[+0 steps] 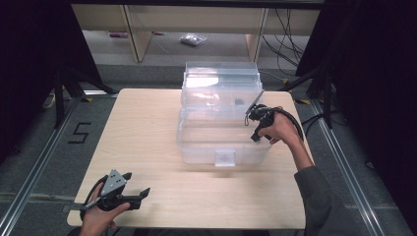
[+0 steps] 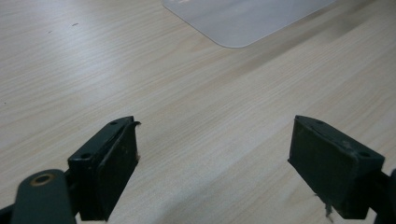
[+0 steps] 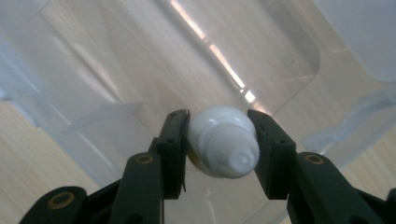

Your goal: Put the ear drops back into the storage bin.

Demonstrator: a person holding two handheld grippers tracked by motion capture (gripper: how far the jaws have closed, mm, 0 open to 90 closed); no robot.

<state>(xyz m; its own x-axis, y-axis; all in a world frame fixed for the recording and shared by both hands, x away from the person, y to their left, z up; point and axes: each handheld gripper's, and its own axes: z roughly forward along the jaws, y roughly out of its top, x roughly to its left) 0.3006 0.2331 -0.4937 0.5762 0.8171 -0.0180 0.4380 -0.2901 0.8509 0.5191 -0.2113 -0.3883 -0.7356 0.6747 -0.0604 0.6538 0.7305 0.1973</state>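
High view looks forward and down from above the near edge of the table (image 1: 147, 142), whole top in frame, clear bin (image 1: 221, 123) toward the far edge. Left gripper view sits low and close over the tabletop near the near-left corner, facing the bin's corner (image 2: 243, 23). Right gripper view looks steeply down into the bin (image 3: 116, 70), very close. All three share bin and wood.

A storage bin (image 1: 219, 132) sits on the bench (image 1: 147, 147) toward twelve o'clock, its lid (image 1: 221, 81) raised behind it. The right gripper (image 1: 255, 115) hangs over the bin's three o'clock rim, a tube (image 3: 224, 140) between its jaws. The left gripper (image 1: 140, 194) rests at seven o'clock, well apart from the bin.
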